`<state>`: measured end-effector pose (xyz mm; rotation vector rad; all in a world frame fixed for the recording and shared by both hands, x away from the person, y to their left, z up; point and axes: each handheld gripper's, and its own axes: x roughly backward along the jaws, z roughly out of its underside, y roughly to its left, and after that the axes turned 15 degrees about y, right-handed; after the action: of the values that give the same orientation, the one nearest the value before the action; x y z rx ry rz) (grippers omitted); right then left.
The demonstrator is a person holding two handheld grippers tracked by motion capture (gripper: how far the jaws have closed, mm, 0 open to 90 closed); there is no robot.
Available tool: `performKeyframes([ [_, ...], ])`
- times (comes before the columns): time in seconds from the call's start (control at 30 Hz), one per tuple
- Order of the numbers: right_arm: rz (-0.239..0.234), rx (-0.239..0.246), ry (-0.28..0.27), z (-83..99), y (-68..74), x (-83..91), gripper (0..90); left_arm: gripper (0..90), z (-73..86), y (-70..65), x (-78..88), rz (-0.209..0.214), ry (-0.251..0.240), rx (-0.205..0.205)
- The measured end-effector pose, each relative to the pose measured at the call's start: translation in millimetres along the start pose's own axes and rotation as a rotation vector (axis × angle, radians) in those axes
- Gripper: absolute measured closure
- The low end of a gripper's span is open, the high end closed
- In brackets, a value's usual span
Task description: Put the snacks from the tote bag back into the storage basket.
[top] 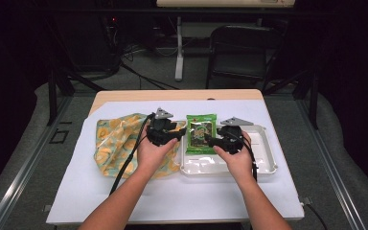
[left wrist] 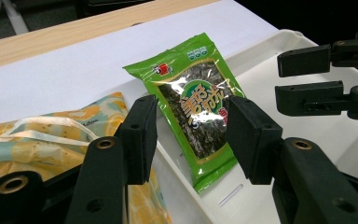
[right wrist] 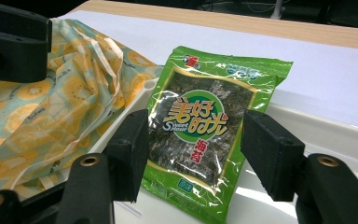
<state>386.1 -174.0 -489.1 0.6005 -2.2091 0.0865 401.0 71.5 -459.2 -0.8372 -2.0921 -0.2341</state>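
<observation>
A white sheet (top: pixel 172 191) covers most of the wooden tabletop (top: pixel 124 96), leaving a strip of bare wood along the far edge. On the sheet, right of centre, sits a shallow white tray (top: pixel 266 158). A green snack packet (top: pixel 201 133) of seaweed lies at the tray's left end, its upper part leaning up over the far rim onto the sheet and its lower end down on the tray floor. Just left of the tray lies a crumpled bag (top: pixel 112 139) printed with yellow and orange fruit slices on pale blue-green; its edge touches the tray's left wall.

The person's two hands come in from the near side, each holding a black gripper. The left gripper (top: pixel 175 130) hovers over the bag's right edge, pointing right toward the packet. In the left gripper view its jaws stand wide apart with nothing between them, and the snack packet (left wrist: pixel 196 112) shows beyond the gap; the bag (left wrist: pixel 42 135) lies at lower left.

The right gripper (top: pixel 211 140) is over the tray, pointing left toward the packet's right side. In the right gripper view its jaws are likewise spread wide and hold nothing, framing the snack packet (right wrist: pixel 205 126), with the bag (right wrist: pixel 70 93) behind to the left. I cannot tell whether either gripper touches the packet.
</observation>
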Motion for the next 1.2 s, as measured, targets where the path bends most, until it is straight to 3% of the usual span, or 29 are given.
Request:
performKeyframes([
  [0.4,-0.007,0.022,-0.008,1.7,6.2,6.5,41.1,53.3,9.7,7.6,6.6,0.006,0.000,0.011],
  [0.43,-0.069,0.038,-0.036,2.0,5.6,5.6,41.0,53.3,10.8,8.1,6.7,0.005,-0.008,0.012],
  [0.63,-0.130,0.059,-0.055,3.0,10.9,8.5,41.0,53.3,19.7,14.8,17.0,0.001,-0.011,0.004],
  [0.8,-0.073,0.071,-0.041,2.6,23.6,16.0,41.1,53.1,30.3,21.4,29.7,-0.005,-0.016,-0.006],
  [0.83,-0.042,0.068,-0.038,1.8,27.3,17.4,41.1,53.1,31.7,22.8,31.5,-0.010,-0.014,-0.011],
  [1.2,-0.074,0.193,-0.006,3.7,56.5,24.0,41.2,52.4,55.2,38.4,63.3,0.008,-0.035,-0.007],
])
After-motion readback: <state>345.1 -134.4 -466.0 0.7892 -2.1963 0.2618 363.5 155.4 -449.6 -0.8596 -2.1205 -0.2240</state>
